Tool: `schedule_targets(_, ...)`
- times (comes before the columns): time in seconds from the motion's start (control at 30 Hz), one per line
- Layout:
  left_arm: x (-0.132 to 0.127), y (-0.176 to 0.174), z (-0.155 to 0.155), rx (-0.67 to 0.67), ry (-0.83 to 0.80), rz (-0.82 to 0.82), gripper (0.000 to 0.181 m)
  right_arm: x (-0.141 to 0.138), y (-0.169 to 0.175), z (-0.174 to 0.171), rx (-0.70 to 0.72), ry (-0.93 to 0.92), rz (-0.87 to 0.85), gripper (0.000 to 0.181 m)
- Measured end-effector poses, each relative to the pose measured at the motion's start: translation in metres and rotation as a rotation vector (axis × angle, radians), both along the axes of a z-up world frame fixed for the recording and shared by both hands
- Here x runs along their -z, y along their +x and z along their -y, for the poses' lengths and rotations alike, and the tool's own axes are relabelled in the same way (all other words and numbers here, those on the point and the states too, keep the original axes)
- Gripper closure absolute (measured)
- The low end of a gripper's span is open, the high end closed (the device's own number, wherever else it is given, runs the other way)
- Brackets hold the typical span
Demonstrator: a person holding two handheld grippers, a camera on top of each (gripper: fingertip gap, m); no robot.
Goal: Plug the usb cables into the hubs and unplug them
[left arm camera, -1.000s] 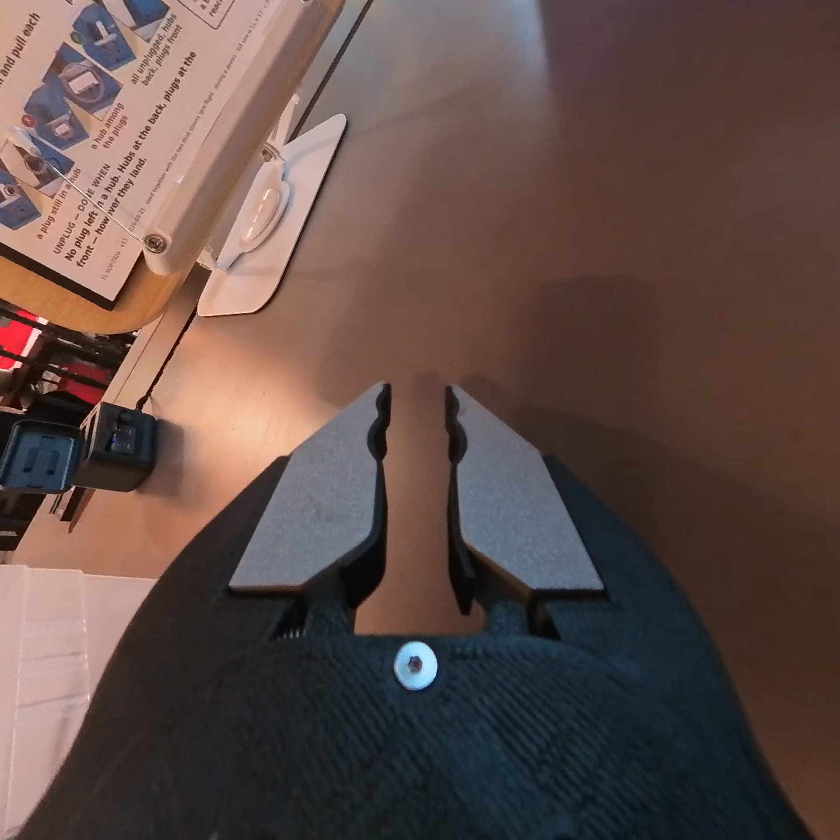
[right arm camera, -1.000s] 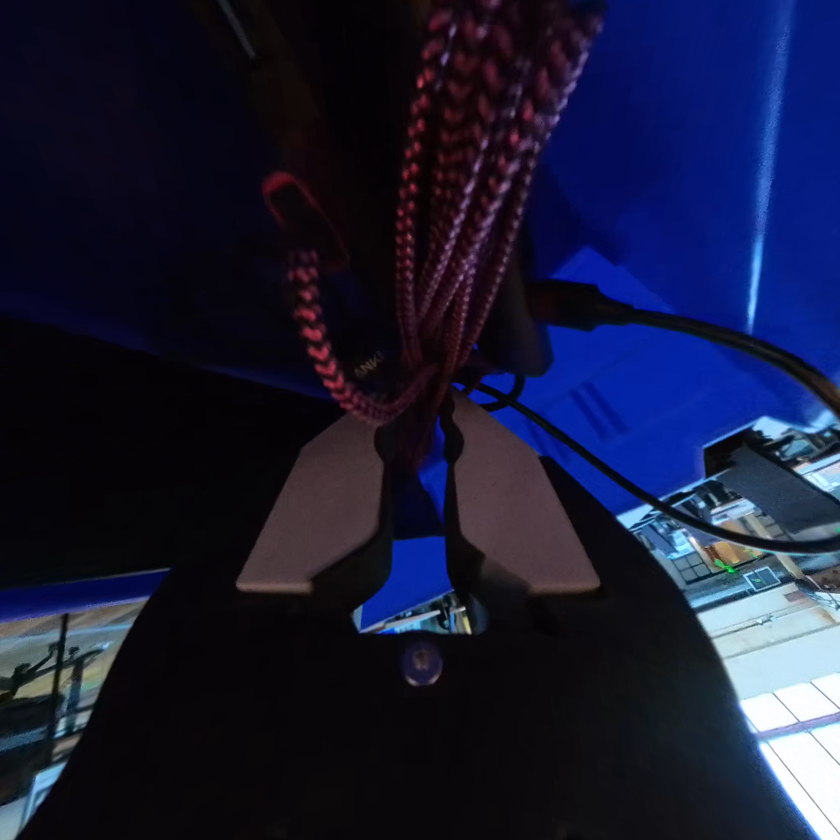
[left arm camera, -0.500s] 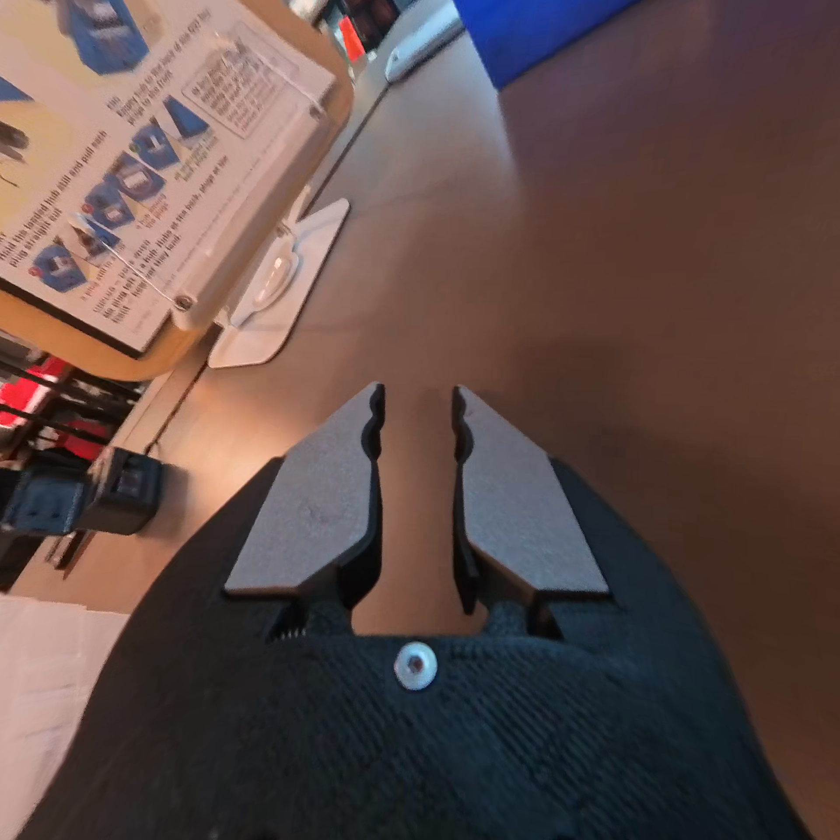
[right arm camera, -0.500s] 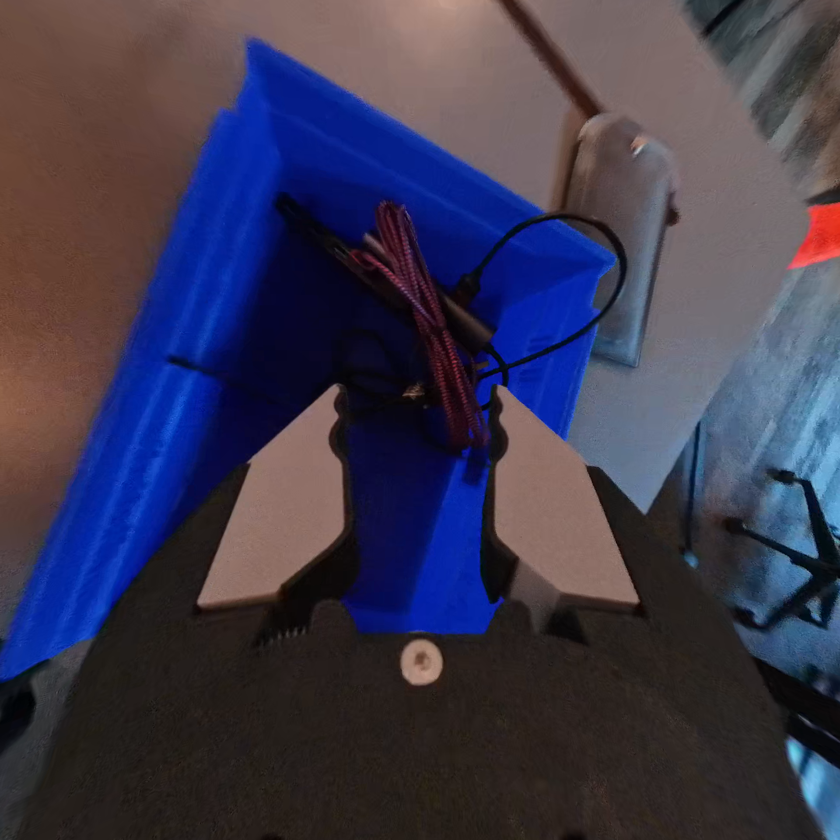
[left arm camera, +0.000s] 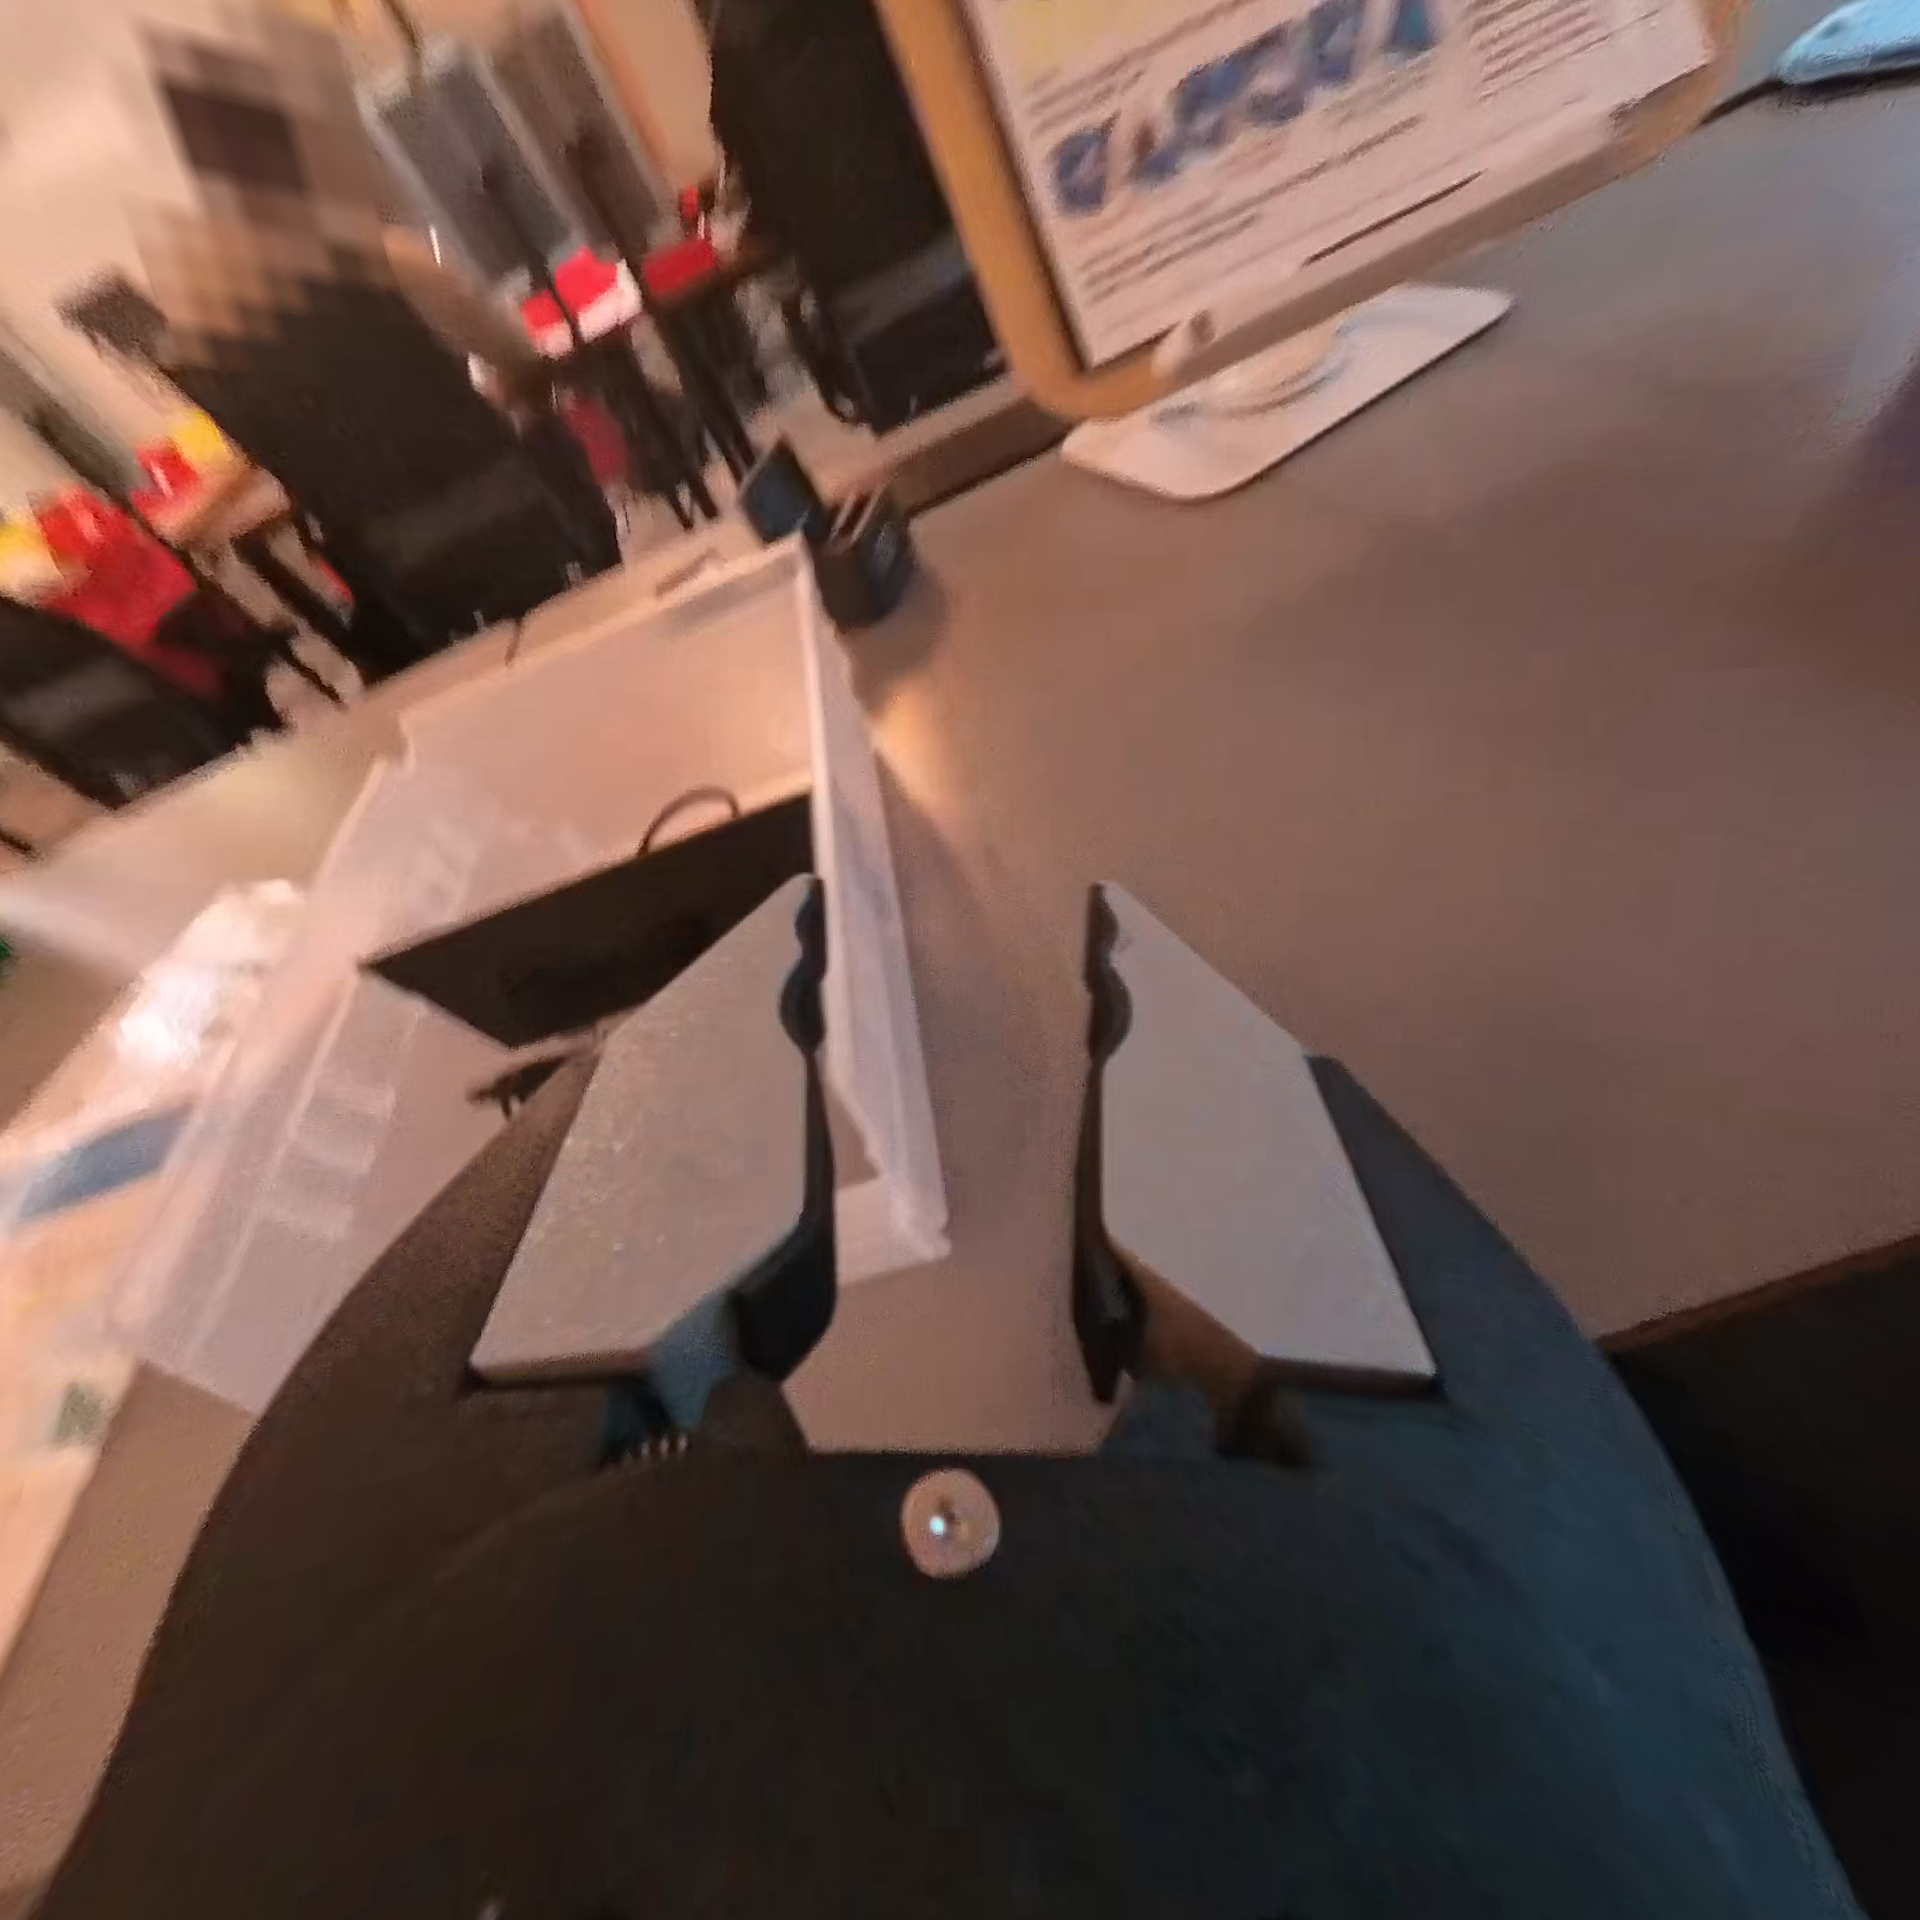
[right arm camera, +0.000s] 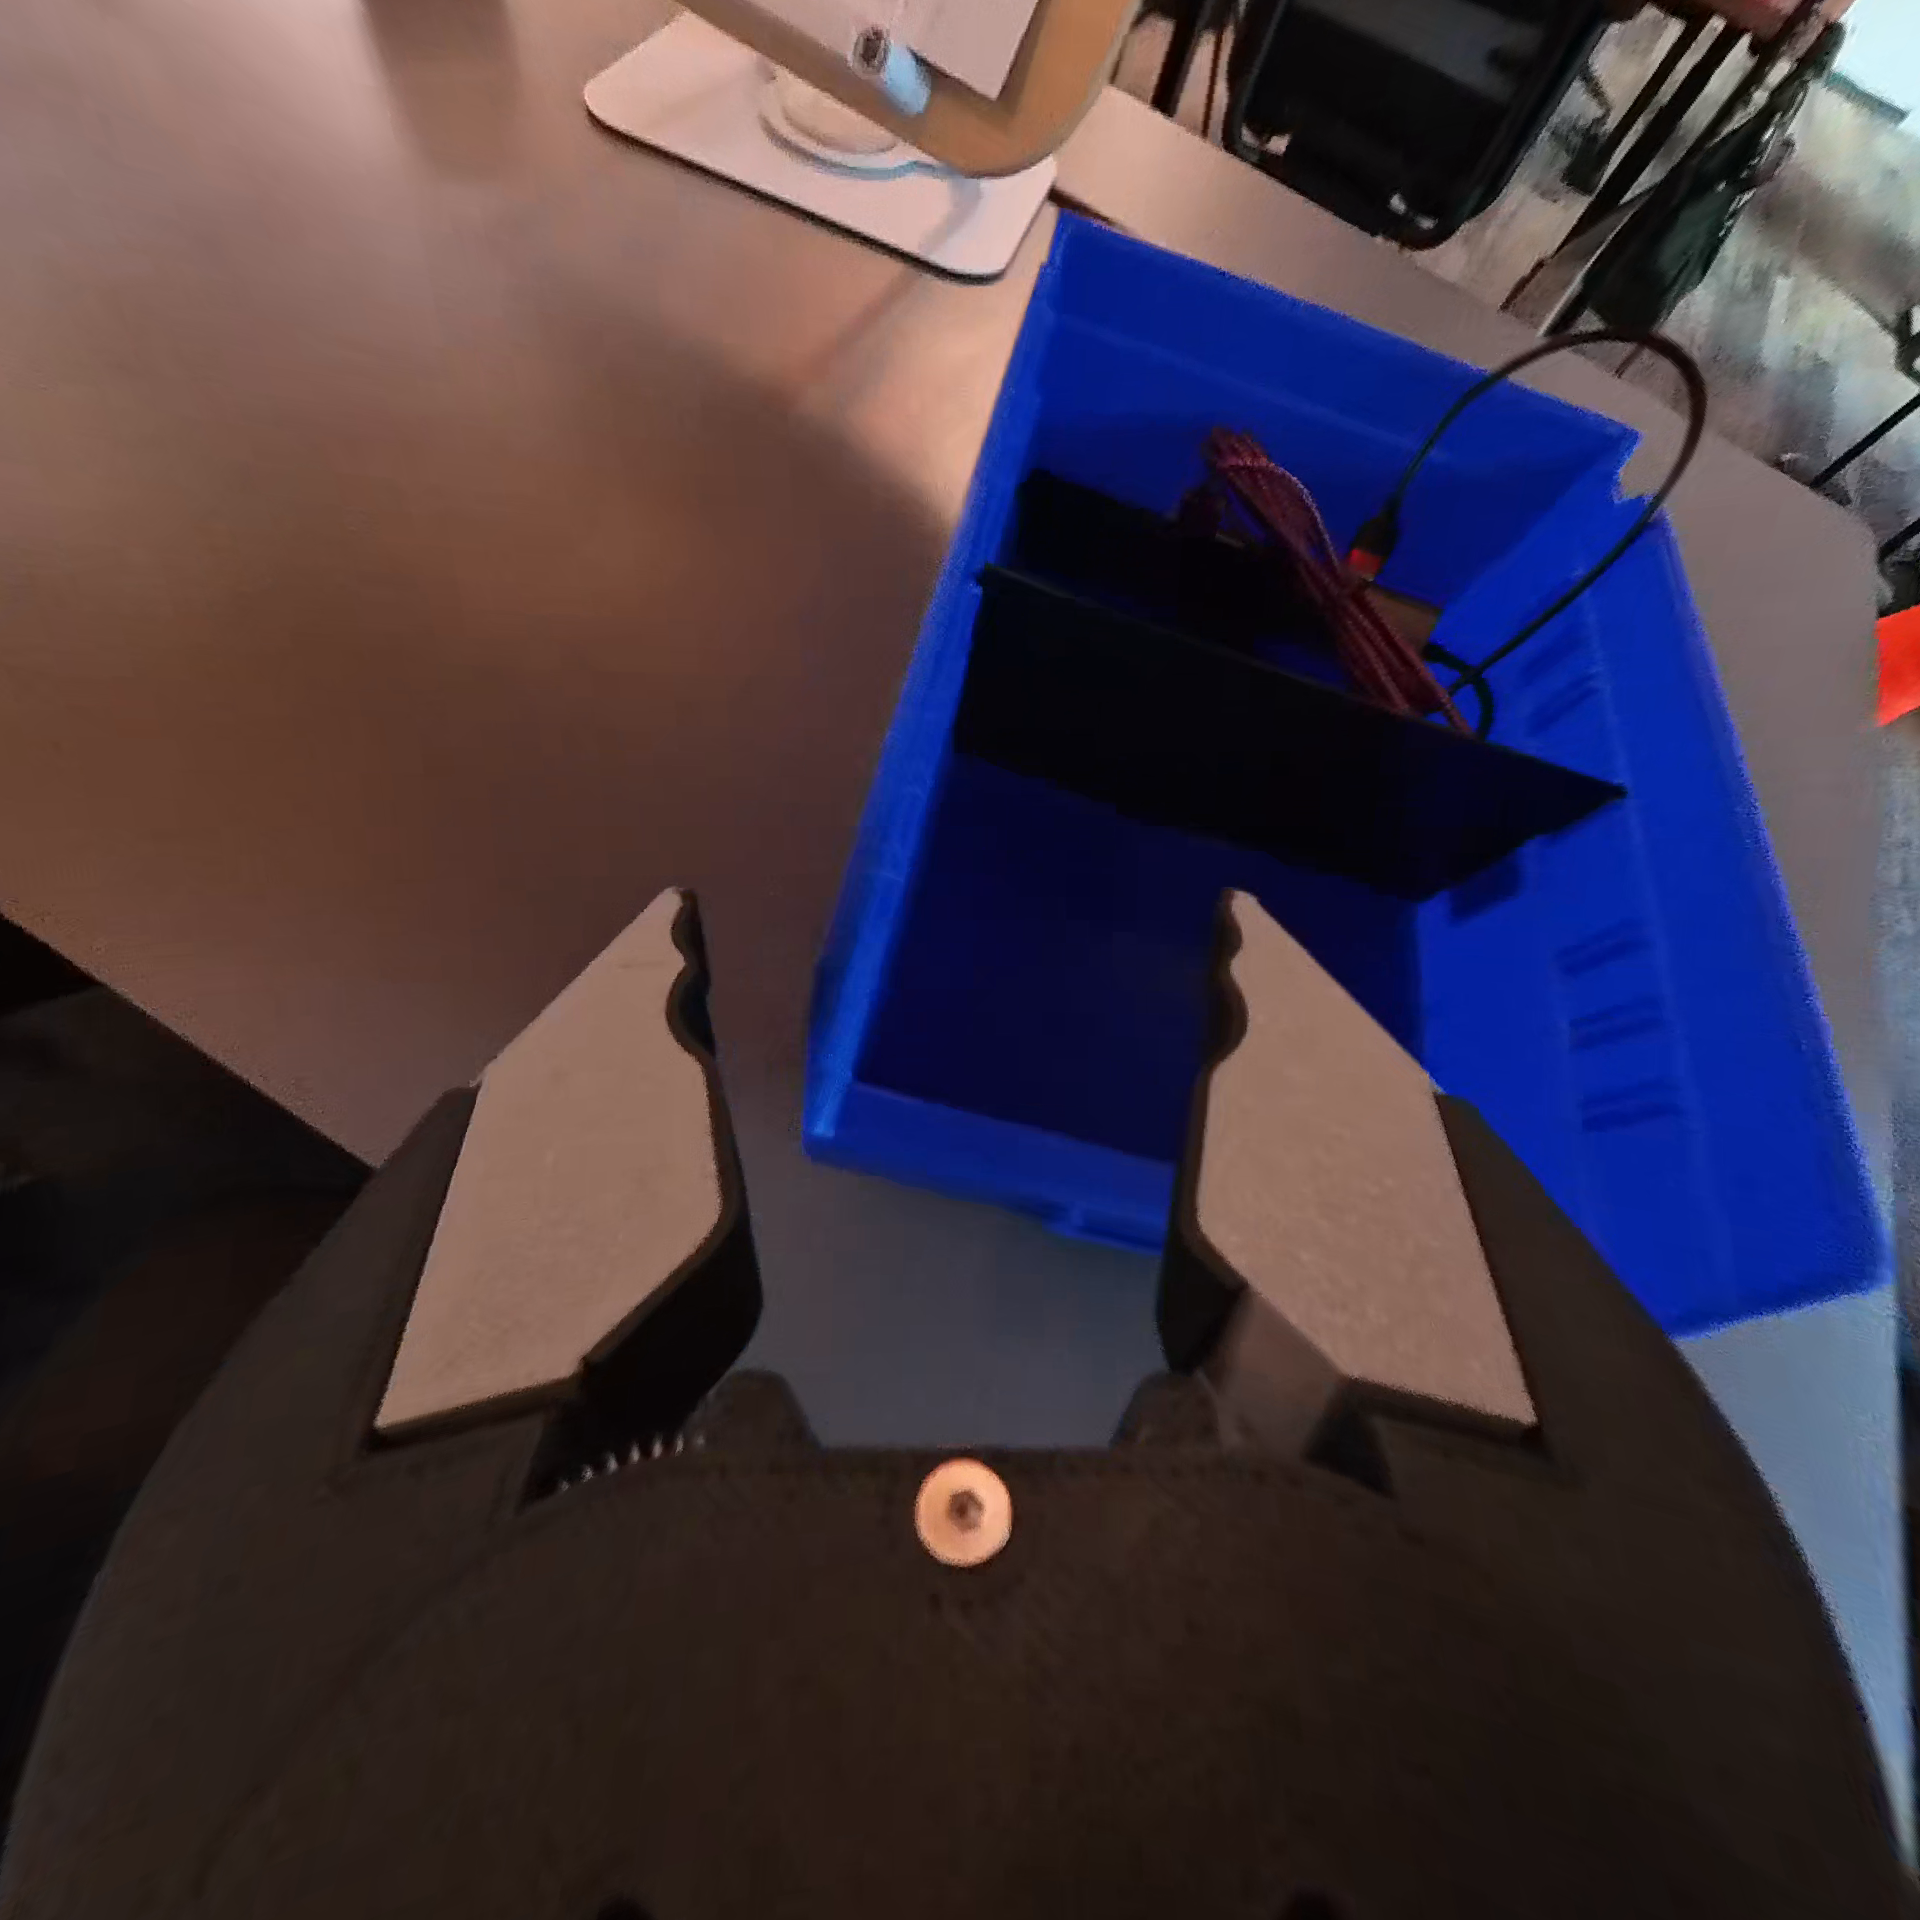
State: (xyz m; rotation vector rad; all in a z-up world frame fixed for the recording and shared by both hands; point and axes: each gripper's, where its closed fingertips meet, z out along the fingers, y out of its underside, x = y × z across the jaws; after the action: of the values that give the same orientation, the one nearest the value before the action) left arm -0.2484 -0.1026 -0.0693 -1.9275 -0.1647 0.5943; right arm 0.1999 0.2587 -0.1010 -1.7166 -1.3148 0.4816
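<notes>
Blurred white bin (left arm camera: 623, 748) (contents unclear); left gripper (left arm camera: 951, 914) and right gripper (right arm camera: 956, 914) both spread, empty.

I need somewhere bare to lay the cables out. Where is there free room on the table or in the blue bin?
The table is bare left of the blue bin, up to the white stand base. The bin's near section, before the black divider, is empty. Behind it is crowded with the red braided cable and black cable.
</notes>
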Motion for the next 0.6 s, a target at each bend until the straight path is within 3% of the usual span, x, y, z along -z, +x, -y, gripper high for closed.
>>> schedule_targets(0.1, 0.024, -0.028, 0.01, -0.046, -0.026, 0.162, 0.101, 0.009, -0.019, 0.008, -0.02, -0.035, -0.038, 0.078)
schedule_targets(0.17, 0.046, -0.048, 0.005, -0.083, -0.061, 0.201, 0.096, 0.024, -0.036, 0.011, -0.038, -0.081, -0.018, 0.075)
schedule_targets(0.2, 0.059, -0.053, -0.001, -0.088, -0.094, 0.227, 0.104, 0.034, -0.042, 0.009, -0.029, -0.097, 0.019, 0.084)
schedule_targets(0.23, 0.072, -0.055, -0.007, -0.077, -0.139, 0.243, 0.13, 0.046, -0.047, 0.007, -0.014, -0.11, 0.071, 0.102)
schedule_targets(0.27, 0.074, -0.06, -0.009, -0.091, -0.174, 0.176, 0.169, 0.057, -0.051, 0.006, -0.003, -0.127, 0.128, 0.12)
schedule_targets(0.3, 0.071, -0.066, -0.008, -0.119, -0.201, 0.084, 0.175, 0.067, -0.054, 0.005, 0.015, -0.134, 0.182, 0.129)
schedule_targets(0.37, 0.072, -0.071, -0.007, -0.13, -0.207, 0.089, 0.176, 0.068, -0.056, -0.008, 0.1, -0.02, 0.255, 0.175)
schedule_targets(0.6, 0.039, -0.086, 0.016, -0.137, -0.105, 0.156, 0.177, 0.07, -0.114, 0.034, 0.188, -0.061, 0.294, 0.163)
